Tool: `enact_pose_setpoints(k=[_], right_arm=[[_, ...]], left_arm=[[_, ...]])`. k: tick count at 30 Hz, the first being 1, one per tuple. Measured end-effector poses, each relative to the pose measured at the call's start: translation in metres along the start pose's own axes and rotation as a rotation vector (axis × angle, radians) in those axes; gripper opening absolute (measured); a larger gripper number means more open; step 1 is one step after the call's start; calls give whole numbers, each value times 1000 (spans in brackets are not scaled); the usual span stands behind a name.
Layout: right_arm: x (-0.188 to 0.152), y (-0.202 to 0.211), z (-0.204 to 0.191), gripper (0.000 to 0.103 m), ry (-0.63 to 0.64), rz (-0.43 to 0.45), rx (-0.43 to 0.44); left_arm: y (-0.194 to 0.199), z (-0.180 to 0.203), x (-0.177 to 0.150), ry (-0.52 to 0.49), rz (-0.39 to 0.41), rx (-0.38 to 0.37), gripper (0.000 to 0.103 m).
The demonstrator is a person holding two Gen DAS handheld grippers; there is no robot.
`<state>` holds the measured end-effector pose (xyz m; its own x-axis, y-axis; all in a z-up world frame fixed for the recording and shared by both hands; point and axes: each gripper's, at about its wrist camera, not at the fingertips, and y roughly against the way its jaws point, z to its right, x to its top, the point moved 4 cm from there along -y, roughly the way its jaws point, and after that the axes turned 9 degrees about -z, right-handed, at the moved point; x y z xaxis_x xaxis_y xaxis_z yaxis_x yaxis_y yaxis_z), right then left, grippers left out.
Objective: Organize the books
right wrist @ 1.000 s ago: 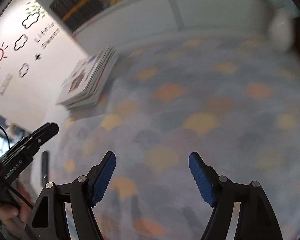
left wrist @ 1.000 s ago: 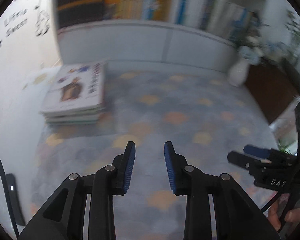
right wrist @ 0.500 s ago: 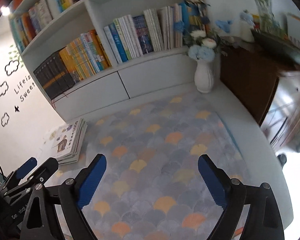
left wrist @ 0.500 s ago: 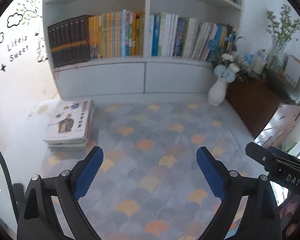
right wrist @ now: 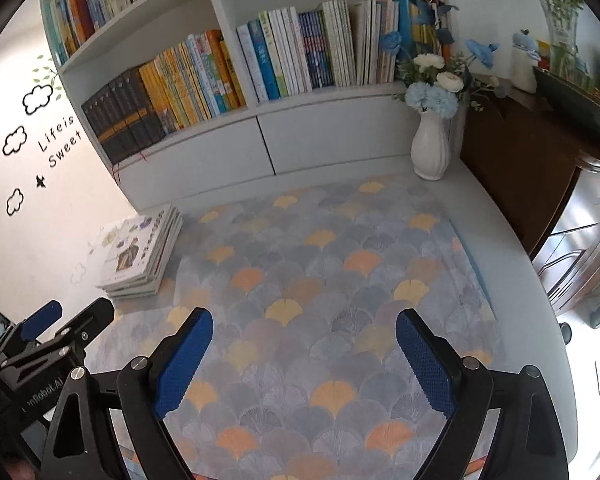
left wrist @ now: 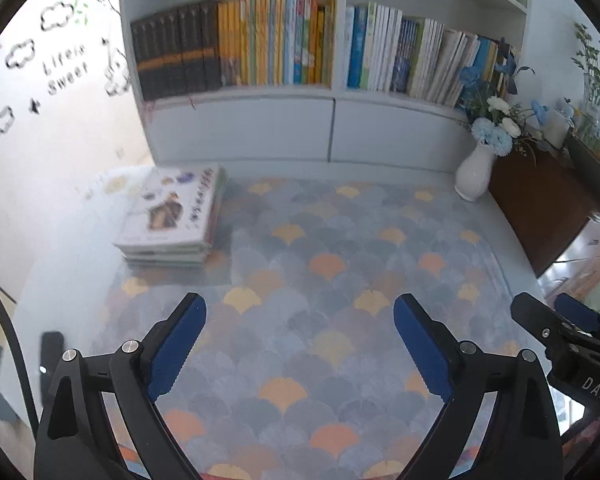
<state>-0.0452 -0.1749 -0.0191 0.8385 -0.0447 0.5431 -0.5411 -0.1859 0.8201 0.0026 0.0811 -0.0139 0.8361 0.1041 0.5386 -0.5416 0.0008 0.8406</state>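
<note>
A white bookcase (right wrist: 260, 128) with its shelves packed with upright books stands along the far wall. Before it lies a rug (left wrist: 320, 320) with a fan-shaped pattern. The stack of picture books (left wrist: 172, 216) lies flat at the rug's far left corner, near the bookcase's foot. A white vase (right wrist: 430, 148) of flowers stands at the right. The left gripper (left wrist: 298, 344) and right gripper (right wrist: 304, 356) hang over the rug, jaws spread wide, having just opened, nothing between them.

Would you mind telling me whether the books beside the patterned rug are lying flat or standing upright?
Lying flat. The stack of picture books rests on the floor, covers facing up, spines stacked one above another at its near edge.
</note>
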Motion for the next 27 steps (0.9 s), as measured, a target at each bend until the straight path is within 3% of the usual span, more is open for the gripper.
enact_pose_setpoints(k=[3,7,13,18,22,25,27], right_arm=[[-1,-4,-1,92,7,-13,-4],[1,-7,1,92,15,-18,-21],[4,-18,8,92,2,-44,-23],[6,-23,15,92,-21,-58,-28],[9,-29,21,92,-43,-71,-36],[9,-33,23,92,-61,-89,-18],[10,-33,22,92,-66,-88,-13]], left_arm=[[-9,-6,0,35,-29,-34,95],[-14,-7,4,19,-20,18,95],[-15,0,11,-24,12,20,95],[-23,-3,17,-46,26,182,95],[-28,-6,21,-54,24,212,95],[-28,-7,25,-76,57,305,95],[-29,-8,29,-88,61,318,96]])
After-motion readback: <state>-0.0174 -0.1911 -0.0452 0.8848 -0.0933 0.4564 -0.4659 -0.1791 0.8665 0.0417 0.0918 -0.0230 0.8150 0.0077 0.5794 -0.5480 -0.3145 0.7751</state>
